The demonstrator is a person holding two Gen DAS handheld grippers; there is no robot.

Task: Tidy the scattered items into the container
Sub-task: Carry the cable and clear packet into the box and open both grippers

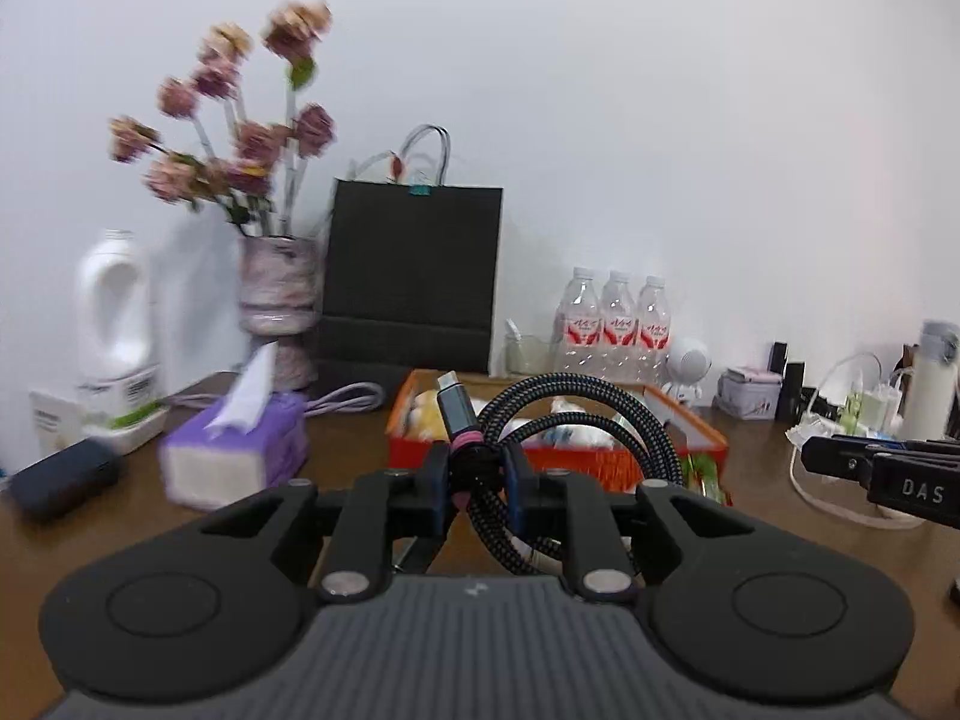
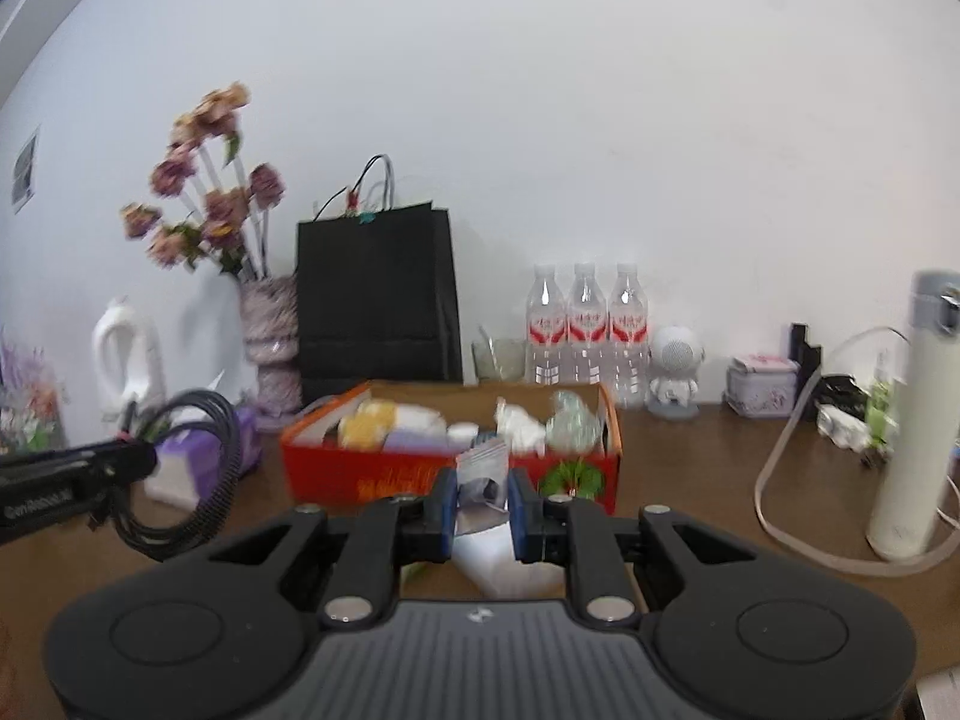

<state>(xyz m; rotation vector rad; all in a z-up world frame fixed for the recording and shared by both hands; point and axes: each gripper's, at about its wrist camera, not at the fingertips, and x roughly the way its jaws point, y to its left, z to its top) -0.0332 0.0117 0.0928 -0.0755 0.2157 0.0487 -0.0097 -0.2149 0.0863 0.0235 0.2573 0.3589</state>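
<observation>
Left gripper is clamped on a coiled braided black cable, pinching it at the pink band, the grey plug standing up above the jaws and the loops spilling to the right. It hangs above the brown table, short of the orange cardboard box. Right gripper is clenched on a small silvery-white packet, its white lower end drooping below the pads, also just short of the box's red front wall. The box already holds a yellow item, white crumpled bits and a clear wrapper. Behind it: a black paper bag, three water bottles, a vase of dried flowers, and a purple tissue pack on the left.
</observation>
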